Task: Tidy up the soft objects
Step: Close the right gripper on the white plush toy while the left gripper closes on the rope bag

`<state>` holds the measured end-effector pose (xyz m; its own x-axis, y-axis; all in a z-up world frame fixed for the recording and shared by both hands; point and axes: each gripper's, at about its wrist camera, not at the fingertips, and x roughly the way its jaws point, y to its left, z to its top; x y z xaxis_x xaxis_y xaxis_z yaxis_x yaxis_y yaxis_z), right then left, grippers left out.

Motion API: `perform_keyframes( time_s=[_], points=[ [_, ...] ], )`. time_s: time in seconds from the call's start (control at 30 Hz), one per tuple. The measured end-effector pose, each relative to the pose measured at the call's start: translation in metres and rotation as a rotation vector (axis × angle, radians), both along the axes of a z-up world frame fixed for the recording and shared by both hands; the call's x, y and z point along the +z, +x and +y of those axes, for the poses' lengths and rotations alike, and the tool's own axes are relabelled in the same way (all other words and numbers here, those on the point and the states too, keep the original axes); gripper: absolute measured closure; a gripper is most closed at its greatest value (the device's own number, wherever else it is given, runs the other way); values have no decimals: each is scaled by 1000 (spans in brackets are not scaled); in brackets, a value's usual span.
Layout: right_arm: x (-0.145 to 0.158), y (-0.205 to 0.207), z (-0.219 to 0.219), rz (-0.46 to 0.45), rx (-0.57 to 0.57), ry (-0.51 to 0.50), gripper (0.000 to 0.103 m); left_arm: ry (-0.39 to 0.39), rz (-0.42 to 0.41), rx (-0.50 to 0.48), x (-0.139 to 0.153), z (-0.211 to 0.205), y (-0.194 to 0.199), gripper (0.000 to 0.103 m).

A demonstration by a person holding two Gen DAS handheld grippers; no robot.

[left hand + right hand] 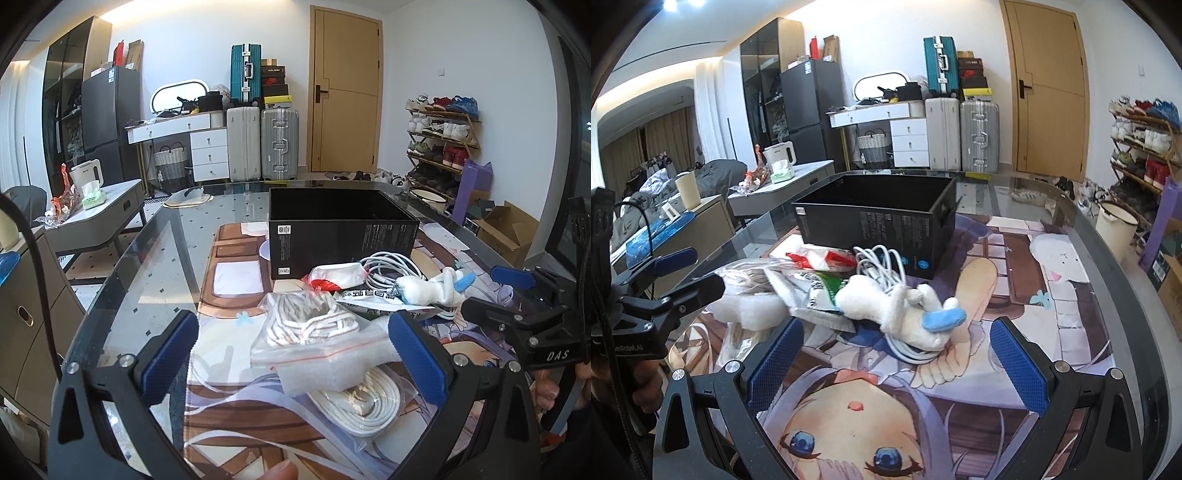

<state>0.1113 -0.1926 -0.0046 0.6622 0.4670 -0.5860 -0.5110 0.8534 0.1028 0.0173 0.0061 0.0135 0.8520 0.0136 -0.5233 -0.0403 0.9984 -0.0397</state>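
The left claw (291,358) is held spread wide above the glass tabletop (147,280), with nothing pinched between its blue pads. Directly between and just ahead of its fingers a clear zip bag of striped laces (306,325) is seen, resting on a white foam piece (325,373); beneath the foam, nearer the claw's right finger, a bag of coiled white flat cord (362,402) lies on the printed mat (236,291).

The right claw (897,362) is likewise spread open and empty. Just ahead of it, between its fingers, a white plush toy (886,299) with a blue tip is lying on a coil of white cable (882,258). Ahead and to the left of this claw, a red-and-white packet (820,258) and a green-and-white pouch (823,288) are piled against the toy. Farther ahead of both claws, an open black box (879,221) stands on the mat, behind the pile and touched by the cable coil. The interior of the box cannot be made out.
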Motion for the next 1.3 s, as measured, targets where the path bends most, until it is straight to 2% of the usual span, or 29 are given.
perform_keyframes(
  time_s=[0.3, 0.53, 0.8, 1.0, 1.23, 1.3],
  points=[
    [-7, 20, 2, 71, -11, -26, 1, 7, 14, 1, 3, 3, 12, 0],
    [-11, 42, 4, 155, -9, -17, 1, -18, 69, 5, -2, 11, 27, 0],
    [-17, 53, 13, 185, 12, -33, 1, -44, 124, -14, -10, 16, 38, 0],
    [-20, 57, 21, 185, 34, -58, 1, -27, 151, -33, -16, 12, 41, 0],
    [-22, 58, 27, 196, 64, -66, 20, -38, 172, -47, -18, 13, 43, 2],
    [-22, 56, 27, 193, 68, -72, 25, -40, 171, -55, -18, 12, 43, 7]
  ],
)
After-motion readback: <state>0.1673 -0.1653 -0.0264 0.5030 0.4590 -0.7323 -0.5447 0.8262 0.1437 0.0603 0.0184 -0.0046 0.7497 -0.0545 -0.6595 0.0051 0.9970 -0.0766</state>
